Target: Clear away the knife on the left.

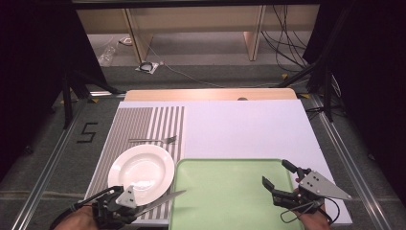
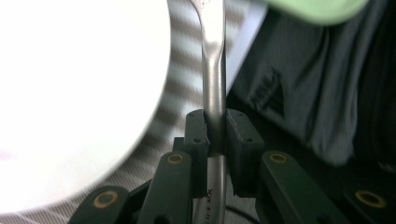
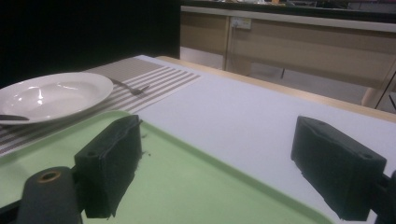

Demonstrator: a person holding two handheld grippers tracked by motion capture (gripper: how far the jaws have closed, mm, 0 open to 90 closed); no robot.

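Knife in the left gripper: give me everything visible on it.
The knife is plain polished metal, one piece, long and slim. The left gripper is shut on its handle, where faint lettering shows. It is held about level, blade pointing toward the green tray, crossing the striped placemat beside the white plate.

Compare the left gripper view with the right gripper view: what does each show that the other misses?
Left gripper view alone: the left claw shut on a knife handle, close up, and a dark cloth beside the table. Right gripper view alone: the right claw open with nothing between its pads, above the green tray; a fork beyond the plate; the white tabletop. Both: the white plate, the striped placemat, the tray's green.
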